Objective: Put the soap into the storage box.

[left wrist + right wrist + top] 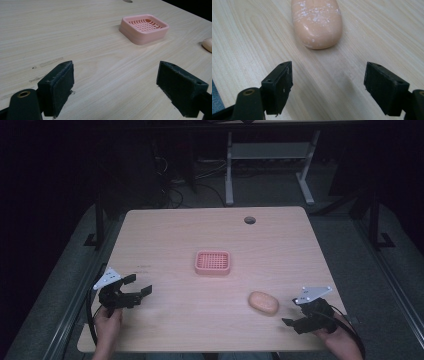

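One soap bar, one pink dish, one table. Soap lies bare on the wood, near the right gripper, jaws apart. Left gripper jaws apart, empty. Soap's far end is cut off in the right gripper view.

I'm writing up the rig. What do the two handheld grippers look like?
Both the left gripper and the right gripper are black, each with two blocky jaws faced with dark pads, a grey three-cornered plate on top and a black trailing cable. No sleeves show.
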`<state>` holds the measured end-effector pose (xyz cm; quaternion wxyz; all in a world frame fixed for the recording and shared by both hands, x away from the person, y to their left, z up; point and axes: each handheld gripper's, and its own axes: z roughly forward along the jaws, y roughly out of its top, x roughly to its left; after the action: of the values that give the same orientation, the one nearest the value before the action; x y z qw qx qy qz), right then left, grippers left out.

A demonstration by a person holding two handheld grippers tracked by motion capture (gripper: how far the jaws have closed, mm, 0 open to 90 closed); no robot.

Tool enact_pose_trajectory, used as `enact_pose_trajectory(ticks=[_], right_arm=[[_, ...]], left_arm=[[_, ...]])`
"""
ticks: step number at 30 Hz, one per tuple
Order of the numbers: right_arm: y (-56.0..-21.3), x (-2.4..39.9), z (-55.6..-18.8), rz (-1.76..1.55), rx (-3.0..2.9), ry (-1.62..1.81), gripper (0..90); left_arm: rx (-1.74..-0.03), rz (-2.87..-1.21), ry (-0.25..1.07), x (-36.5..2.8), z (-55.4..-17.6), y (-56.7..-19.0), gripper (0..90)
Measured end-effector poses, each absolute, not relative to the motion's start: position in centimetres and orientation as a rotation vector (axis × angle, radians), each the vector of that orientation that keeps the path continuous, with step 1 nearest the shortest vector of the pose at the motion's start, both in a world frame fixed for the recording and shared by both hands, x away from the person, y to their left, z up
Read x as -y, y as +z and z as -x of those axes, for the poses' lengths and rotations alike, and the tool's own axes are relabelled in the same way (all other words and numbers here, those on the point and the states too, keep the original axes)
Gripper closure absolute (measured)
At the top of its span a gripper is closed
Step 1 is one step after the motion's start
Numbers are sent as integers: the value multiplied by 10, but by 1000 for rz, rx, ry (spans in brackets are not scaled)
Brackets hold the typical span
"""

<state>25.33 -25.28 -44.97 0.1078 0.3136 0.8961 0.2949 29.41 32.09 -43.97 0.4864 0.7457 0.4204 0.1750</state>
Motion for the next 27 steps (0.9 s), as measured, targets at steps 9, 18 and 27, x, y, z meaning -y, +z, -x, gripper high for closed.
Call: enact_pose_trajectory(ticks=[9, 18, 27], right_arm=[[-446, 247, -257, -897, -2649, 853, 226], [-442, 236, -260, -855, -2666, 833, 225], [-437, 228, -266, -828, -2690, 817, 225]], left_arm=[[-1023, -1817, 425, -320, -294, -440, 142], [-1024, -1816, 425, -321, -294, -440, 142], [-1024, -1816, 426, -321, -294, -440, 142]])
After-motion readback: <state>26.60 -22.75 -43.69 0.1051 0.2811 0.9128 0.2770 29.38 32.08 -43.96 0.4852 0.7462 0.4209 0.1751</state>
